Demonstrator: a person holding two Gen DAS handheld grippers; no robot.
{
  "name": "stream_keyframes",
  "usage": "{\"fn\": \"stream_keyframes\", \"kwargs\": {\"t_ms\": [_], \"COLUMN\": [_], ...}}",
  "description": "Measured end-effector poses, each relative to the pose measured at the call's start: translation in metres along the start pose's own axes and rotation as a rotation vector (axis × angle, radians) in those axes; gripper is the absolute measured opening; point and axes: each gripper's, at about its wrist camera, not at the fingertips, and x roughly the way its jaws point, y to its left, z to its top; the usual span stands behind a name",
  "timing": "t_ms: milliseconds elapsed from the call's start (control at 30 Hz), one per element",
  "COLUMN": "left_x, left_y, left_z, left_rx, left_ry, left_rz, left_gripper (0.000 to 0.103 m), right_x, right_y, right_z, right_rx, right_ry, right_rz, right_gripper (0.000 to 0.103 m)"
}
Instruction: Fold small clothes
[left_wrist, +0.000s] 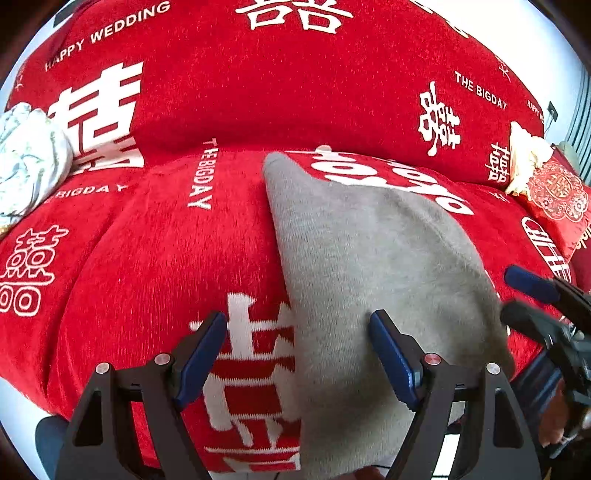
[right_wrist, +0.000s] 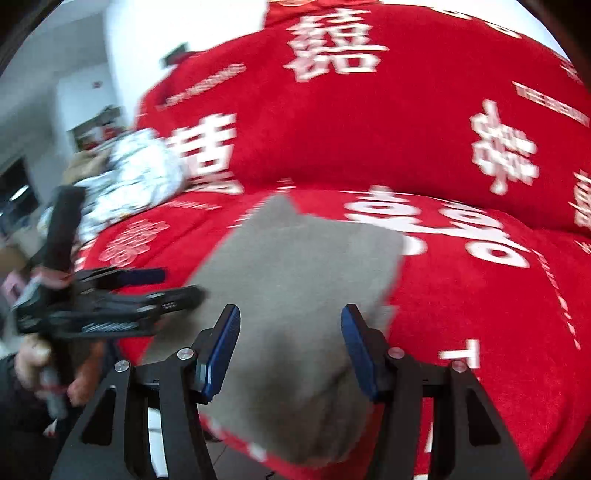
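Both tongs stand apart with nothing gripped: left tongs gape wide over the near left edge of the grey garment, one finger above bare red cover and the other above the cloth; right tongs sit at a moderate gap, hovering over the garment's near end, pads not pressing on it. The garment lies flat on the sofa seat near its front edge, already a compact, roughly rectangular bundle, its near end hanging slightly over the front, its far corner pointing toward the backrest. Judgement: a fold looks just laid down, and the next step is either a further fold or smoothing. To do it well, each set of tongs should take one near corner, pinching all layers rather than only the top one, lift evenly, and carry the edge to the far edge so the corners match. The plush cover could drag the cloth, so lift, don't slide. Further back, a crumpled pale printed cloth lies at the seat's left end and a red cushion at the right; both are well apart from the work.
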Motion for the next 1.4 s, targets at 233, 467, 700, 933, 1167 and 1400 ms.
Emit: {"fn": "stream_keyframes", "kwargs": {"t_ms": [233, 467, 700, 933, 1167, 1400], "left_x": [0.015, 0.015, 0.063, 0.060, 0.024, -0.029], "left_y": [0.009, 0.003, -0.009, -0.013, -0.027, -0.037], "left_z": [-0.009, 0.022, 0.063, 0.059, 0.022, -0.002], "left_rx": [-0.018, -0.008, 0.034, 0.015, 0.082, 0.059], "left_ry": [0.028, -0.001, 0.080, 0.065, -0.001, -0.101], "left_rz": [0.027, 0.038, 0.105, 0.130, 0.163, 0.143], "left_gripper": [0.086, 0.087, 0.087, 0.087, 0.087, 0.087], "right_x": [0.042, 0.029, 0.086, 0.080, 0.038, -0.002], "right_y": [-0.016, -0.022, -0.051, -0.048, -0.009, -0.003], "right_z": [-0.031, -0.006, 0.033, 0.034, -0.020, -0.035], "right_rx": [0.069, 0.090, 0.142, 0.179, 0.065, 0.119], "right_ry": [0.147, 0.076, 0.172, 0.159, 0.134, 0.100], "right_rz": [-0.017, 0.025, 0.010, -0.031, -0.023, -0.122], "right_gripper": [0.060, 0.062, 0.069, 0.069, 0.079, 0.080]}}
